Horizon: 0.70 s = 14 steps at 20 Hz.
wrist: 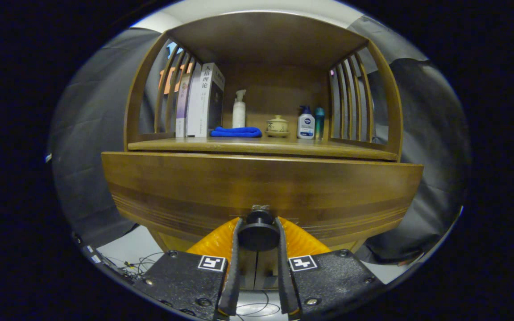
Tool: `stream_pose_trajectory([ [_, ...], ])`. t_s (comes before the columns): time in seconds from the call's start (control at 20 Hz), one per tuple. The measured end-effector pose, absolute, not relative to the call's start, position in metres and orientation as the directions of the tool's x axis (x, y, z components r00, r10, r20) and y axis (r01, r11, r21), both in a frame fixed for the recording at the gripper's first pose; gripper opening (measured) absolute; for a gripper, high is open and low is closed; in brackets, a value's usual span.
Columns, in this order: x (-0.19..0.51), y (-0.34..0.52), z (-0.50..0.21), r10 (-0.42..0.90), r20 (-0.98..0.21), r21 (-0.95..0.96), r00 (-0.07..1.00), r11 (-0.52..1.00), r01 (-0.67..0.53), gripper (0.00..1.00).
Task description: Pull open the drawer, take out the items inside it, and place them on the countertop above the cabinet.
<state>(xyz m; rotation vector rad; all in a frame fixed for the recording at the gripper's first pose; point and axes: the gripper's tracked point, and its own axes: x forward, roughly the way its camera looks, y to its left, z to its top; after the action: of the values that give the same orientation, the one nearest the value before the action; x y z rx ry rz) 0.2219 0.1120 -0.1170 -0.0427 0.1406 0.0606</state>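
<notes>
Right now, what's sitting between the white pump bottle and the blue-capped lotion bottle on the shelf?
In the gripper view, a small lidded ceramic cup stands between the white pump bottle and the lotion bottle.

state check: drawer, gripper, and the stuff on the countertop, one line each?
Drawer: shut, front flush.
Drawer knob: clamped between the fingers.
Gripper: shut on the knob.
Books: upright, leaning slightly.
Blue cloth: folded, lying flat.
Pump bottle: upright.
Lidded cup: lid on.
Lotion bottle: upright, capped.
</notes>
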Motion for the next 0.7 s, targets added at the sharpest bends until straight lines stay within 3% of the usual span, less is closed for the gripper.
stream_pose_trajectory([
  [0.7, 0.14, 0.106, -0.129, 0.072, -0.16, -0.031, 0.984, 0.996, -0.078, 0.38],
])
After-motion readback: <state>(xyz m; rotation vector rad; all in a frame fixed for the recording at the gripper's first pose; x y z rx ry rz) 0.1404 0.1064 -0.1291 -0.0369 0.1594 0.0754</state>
